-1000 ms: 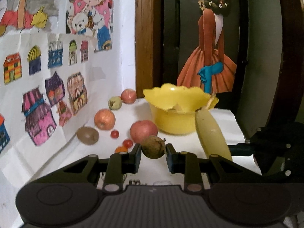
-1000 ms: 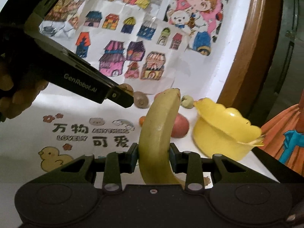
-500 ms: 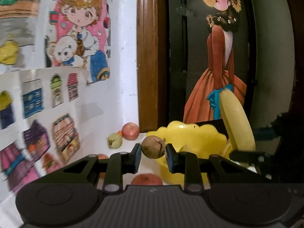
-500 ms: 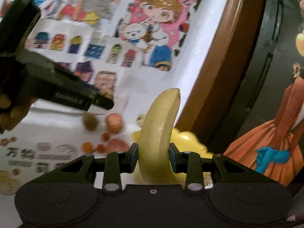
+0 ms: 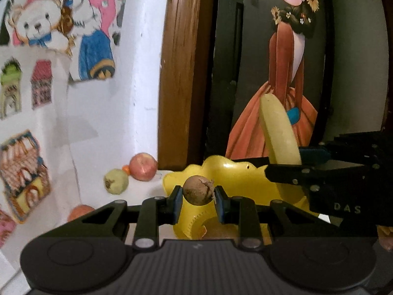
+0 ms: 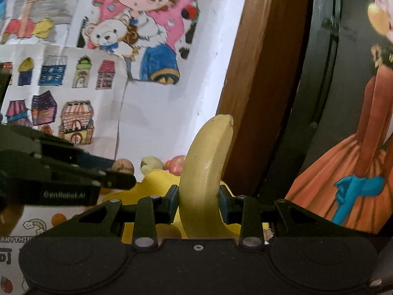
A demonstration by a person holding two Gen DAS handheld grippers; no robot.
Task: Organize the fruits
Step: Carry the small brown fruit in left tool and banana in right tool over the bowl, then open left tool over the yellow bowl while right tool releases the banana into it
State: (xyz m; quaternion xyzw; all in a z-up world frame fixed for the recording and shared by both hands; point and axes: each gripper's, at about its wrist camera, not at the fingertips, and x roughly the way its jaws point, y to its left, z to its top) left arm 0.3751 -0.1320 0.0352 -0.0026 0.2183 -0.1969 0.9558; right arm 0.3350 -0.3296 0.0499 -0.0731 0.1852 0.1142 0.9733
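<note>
So, left wrist view: left gripper (image 5: 198,194) clamped on a small brown fruit (image 5: 198,189) dead centre of frame, right over the yellow bowl (image 5: 235,172). Right gripper (image 5: 285,158) poking in from the right edge, pinching a banana (image 5: 277,130). Right wrist view: banana (image 6: 207,172) upright at lower centre, squeezed tight, bowl (image 6: 152,179) partly hidden behind it. Apple (image 5: 143,166) and pale green fruit (image 5: 116,181) parked lower left by the wall.

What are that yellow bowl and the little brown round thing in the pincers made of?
The yellow bowl looks like moulded plastic: glossy, evenly coloured, with a thin scalloped rim. The brown fruit, pinched in the left gripper, seems real: dull, rough, speckled skin with a dry stem scar, though I can't tell its kind.
</note>
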